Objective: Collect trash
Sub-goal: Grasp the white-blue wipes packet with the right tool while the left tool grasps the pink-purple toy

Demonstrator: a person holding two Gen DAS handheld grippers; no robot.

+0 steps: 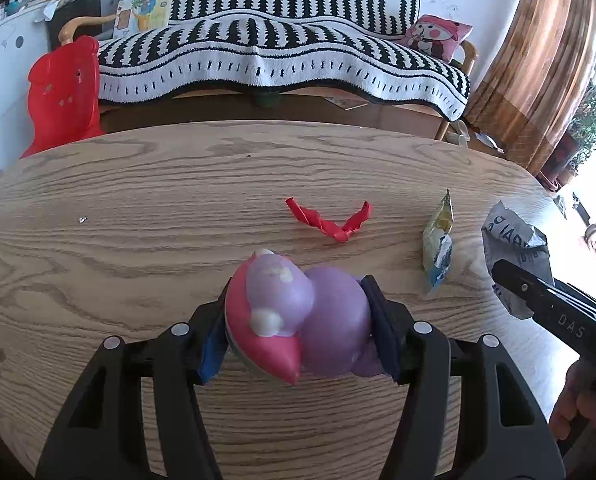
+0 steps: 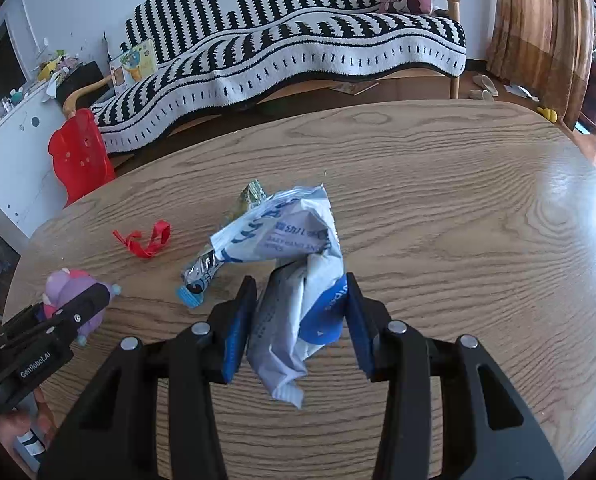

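Note:
My left gripper (image 1: 298, 316) is shut on a purple and pink soft toy (image 1: 298, 320), held just over the wooden table (image 1: 137, 200). It also shows in the right wrist view (image 2: 69, 292). My right gripper (image 2: 302, 312) is shut on a crumpled white and blue wipes packet (image 2: 293, 248), which also shows in the left wrist view (image 1: 510, 240). A red twisted wrapper (image 1: 330, 220) lies on the table ahead, also in the right wrist view (image 2: 145, 240). A small yellow and blue sachet (image 1: 440, 244) lies between them, and its tip and lower end show in the right wrist view (image 2: 251, 194).
A sofa with a black and white striped throw (image 1: 281, 52) stands behind the table. A red plastic stool (image 1: 63, 92) stands at the far left. A brown curtain (image 1: 538, 60) hangs at the right. A pink cushion (image 1: 438, 36) lies on the sofa.

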